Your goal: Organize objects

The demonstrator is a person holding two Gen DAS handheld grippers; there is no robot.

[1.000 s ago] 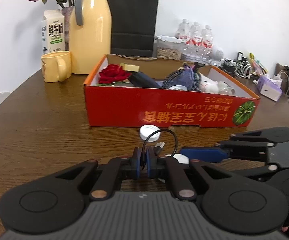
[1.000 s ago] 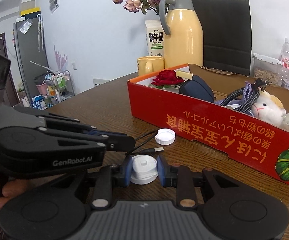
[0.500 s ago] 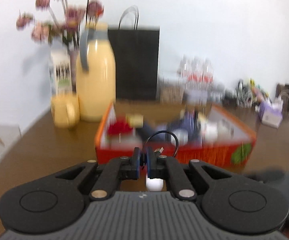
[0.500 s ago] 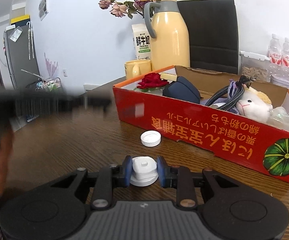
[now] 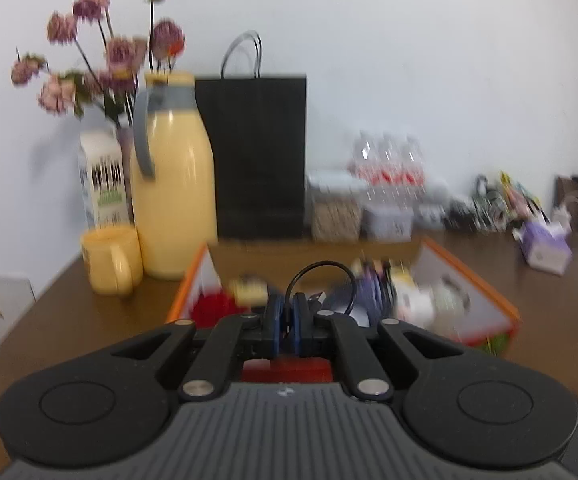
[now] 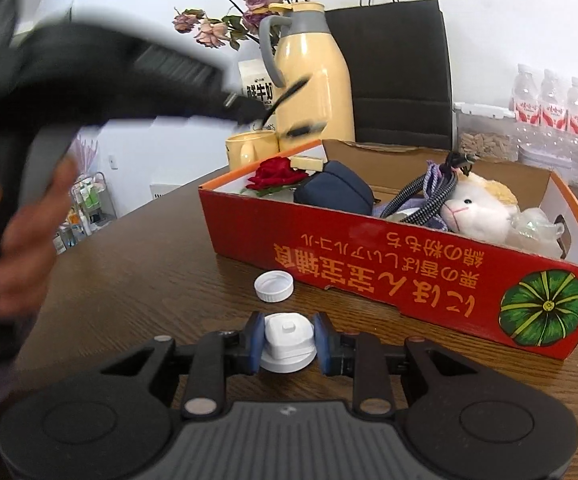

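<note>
My left gripper is shut on a thin black cable, whose loop arches up over the open red cardboard box. In the right wrist view the same left gripper is a blurred dark shape high at the left, with the black cable dangling from it above the box's near left corner. My right gripper is shut on a small white round cap piece just above the wooden table. A loose white bottle cap lies on the table in front of the red box.
The box holds a red rose, a dark blue pouch, a plush toy and cords. Behind it stand a yellow thermos jug, yellow mug, milk carton, black paper bag and water bottles. A hand grips the left tool.
The left gripper has lifted the black cable off the table and carried it up toward the box. The right gripper has stayed low with the white cap piece in it.
</note>
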